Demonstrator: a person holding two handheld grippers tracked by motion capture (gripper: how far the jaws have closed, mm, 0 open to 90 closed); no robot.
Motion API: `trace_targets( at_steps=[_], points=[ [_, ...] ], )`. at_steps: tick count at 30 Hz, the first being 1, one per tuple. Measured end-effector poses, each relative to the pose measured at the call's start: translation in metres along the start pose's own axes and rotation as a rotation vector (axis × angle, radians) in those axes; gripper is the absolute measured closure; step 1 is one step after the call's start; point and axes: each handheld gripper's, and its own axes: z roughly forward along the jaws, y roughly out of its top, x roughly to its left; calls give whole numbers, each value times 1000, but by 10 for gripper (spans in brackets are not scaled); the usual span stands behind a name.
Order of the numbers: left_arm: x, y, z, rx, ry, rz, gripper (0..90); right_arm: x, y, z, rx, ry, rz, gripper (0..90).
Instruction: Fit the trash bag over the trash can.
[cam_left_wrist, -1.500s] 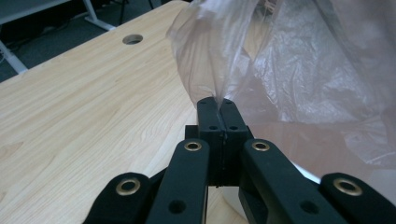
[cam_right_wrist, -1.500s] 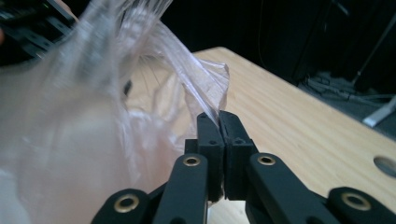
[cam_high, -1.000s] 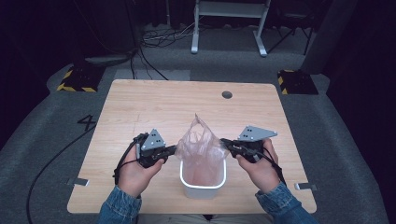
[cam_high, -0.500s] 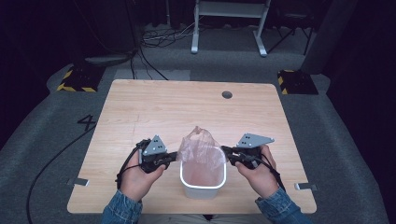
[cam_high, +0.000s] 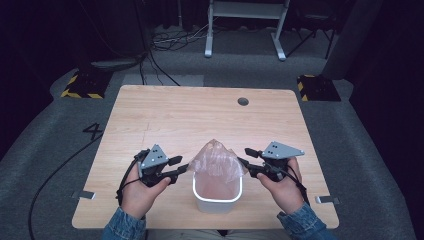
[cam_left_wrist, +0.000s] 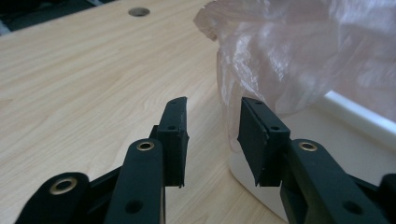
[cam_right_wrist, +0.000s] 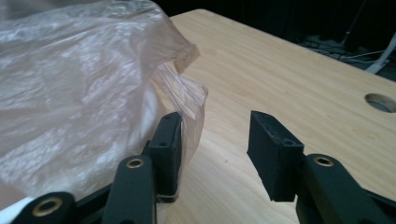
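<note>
Item: pink plastic bag (cam_high: 216, 162), draped in white bin (cam_high: 217, 198) at near table edge. Your left gripper (cam_high: 181, 166) and right gripper (cam_high: 244, 160) jaws have just opened, releasing it; bag sits lower than before, lining step apparently done.

We are holding one gripper in each hand, forearms in denim sleeves entering from the near edge. The left gripper (cam_high: 181, 166) is pointing toward the right gripper (cam_high: 244, 157), and the two are facing each other across a gap. Both sets of jaws have just been opening and are standing parted, with nothing pressed between the pads. Both hands are staying low and level.
</note>
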Motion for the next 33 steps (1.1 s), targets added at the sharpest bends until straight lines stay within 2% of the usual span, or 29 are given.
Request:
trace_targets(
  at_steps=[2,4,6,7,11,14,15,19,21,22,24,30,33],
  points=[
    [0,2,-7,-18,6,-11,572,-2,1,-2,-10,-17,1,523],
    [-1,5,-13,-38,12,-4,567,-5,1,-5,-29,-44,3,496],
    [-4,9,-18,-59,2,-2,564,-7,2,-6,-47,-51,12,474],
    [-6,11,-20,-75,5,15,561,-8,3,-6,-48,-50,18,473],
    [-19,22,-20,-106,-59,23,524,-8,5,-1,-21,-37,12,473],
    [-25,26,-15,-115,-82,34,507,-6,5,7,15,-22,3,460],
    [-27,27,-13,-115,-93,37,517,-6,5,9,24,-19,-1,454],
    [-32,27,-5,-79,-127,51,666,-4,5,14,41,-16,-25,453],
    [-34,26,-2,-57,-146,66,755,-4,4,13,41,-15,-19,450],
    [-34,26,-1,-35,-130,97,816,-5,4,12,40,-15,-16,448],
    [-36,25,0,-16,-110,115,900,-9,5,6,29,-22,-5,446],
    [-39,24,-4,-10,-109,134,900,-18,11,-16,-21,-62,15,447],
    [-41,23,-7,-24,-105,141,900,-16,13,-24,-36,-53,21,455]
  ],
)
